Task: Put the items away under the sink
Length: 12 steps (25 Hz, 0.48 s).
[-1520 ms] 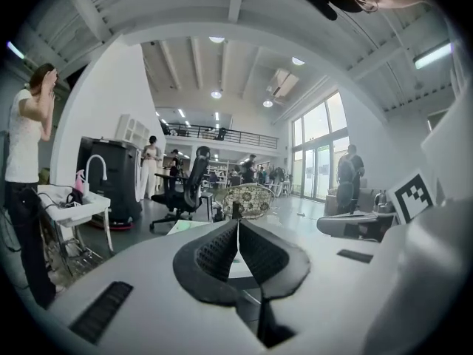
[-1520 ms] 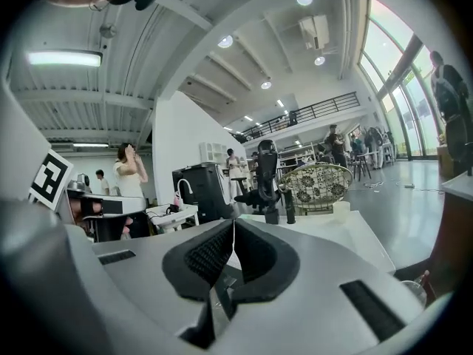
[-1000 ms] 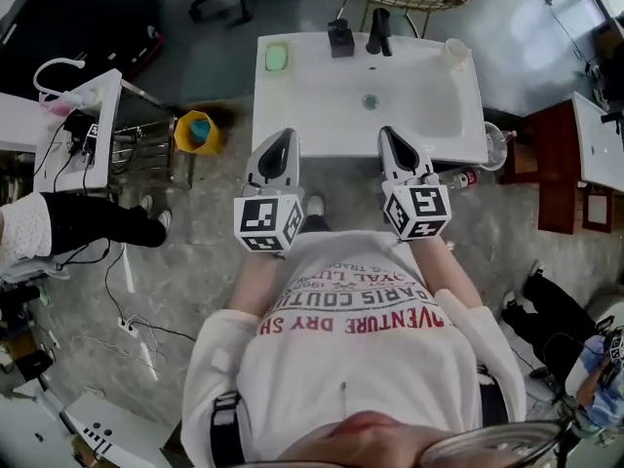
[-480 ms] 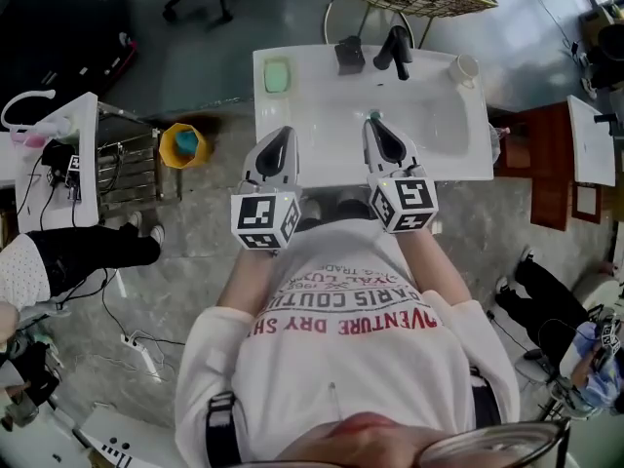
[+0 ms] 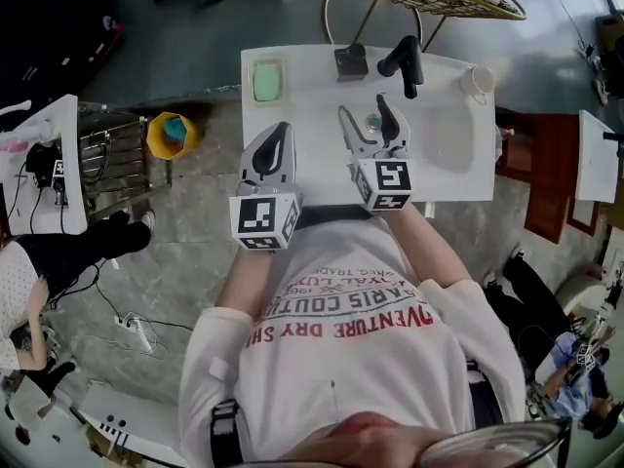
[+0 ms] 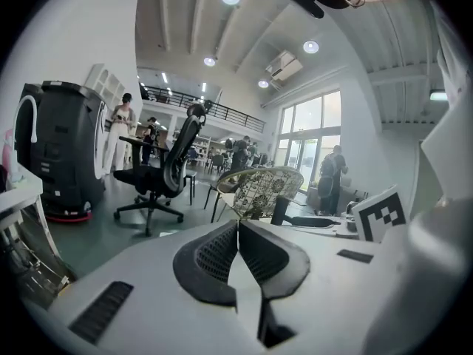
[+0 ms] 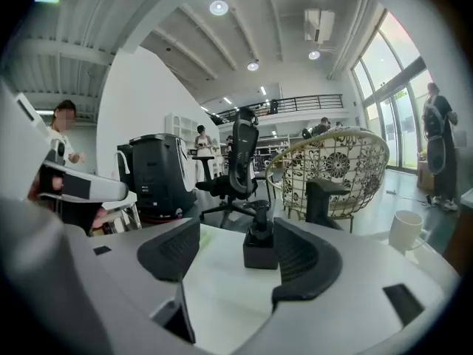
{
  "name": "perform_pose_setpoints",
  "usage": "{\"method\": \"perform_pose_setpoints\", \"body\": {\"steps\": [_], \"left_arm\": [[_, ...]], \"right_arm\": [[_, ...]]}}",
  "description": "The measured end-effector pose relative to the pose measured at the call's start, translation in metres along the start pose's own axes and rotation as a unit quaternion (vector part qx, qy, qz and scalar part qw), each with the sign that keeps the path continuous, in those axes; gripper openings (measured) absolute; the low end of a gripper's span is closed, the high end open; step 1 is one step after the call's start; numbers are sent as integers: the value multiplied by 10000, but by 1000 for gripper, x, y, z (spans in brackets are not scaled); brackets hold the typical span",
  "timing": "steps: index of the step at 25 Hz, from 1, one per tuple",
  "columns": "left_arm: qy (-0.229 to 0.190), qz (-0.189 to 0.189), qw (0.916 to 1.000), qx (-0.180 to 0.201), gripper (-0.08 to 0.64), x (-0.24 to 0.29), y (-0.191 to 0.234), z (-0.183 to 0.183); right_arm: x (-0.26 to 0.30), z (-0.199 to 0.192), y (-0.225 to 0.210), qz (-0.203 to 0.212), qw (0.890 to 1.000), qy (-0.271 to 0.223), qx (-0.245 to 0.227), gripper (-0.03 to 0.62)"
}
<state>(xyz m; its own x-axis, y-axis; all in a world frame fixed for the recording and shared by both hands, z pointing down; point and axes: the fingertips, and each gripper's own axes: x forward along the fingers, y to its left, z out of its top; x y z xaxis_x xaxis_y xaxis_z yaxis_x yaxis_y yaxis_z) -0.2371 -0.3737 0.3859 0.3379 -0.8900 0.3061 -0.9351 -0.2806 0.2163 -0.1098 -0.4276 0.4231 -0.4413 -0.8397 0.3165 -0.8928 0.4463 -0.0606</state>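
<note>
Right gripper view: the spread, empty right claw [image 7: 235,234] faces a black dispenser [image 7: 259,244]; the left claw [image 6: 238,228] is clenched. Likely rigid and light; grip its square base.

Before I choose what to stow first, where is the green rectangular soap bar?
In the head view, the green rectangular soap bar lies at the white sink's far left corner, left of the small black dispenser, beyond the left gripper.
</note>
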Motion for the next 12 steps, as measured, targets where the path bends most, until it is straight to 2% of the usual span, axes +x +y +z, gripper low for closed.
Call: {"method": "perform_pose_setpoints", "body": {"steps": [2, 5, 12], "left_arm": [[57, 34, 10000, -47, 28, 13, 6, -9], [103, 17, 9999, 29, 26, 29, 9, -18], [334, 128, 9992, -164, 28, 57, 15, -44]], "right_arm": [[23, -12, -8, -125, 9999, 25, -7, 335], [54, -30, -21, -282, 9996, 64, -51, 370], [110, -63, -45, -564, 9980, 271, -1, 387]]}}
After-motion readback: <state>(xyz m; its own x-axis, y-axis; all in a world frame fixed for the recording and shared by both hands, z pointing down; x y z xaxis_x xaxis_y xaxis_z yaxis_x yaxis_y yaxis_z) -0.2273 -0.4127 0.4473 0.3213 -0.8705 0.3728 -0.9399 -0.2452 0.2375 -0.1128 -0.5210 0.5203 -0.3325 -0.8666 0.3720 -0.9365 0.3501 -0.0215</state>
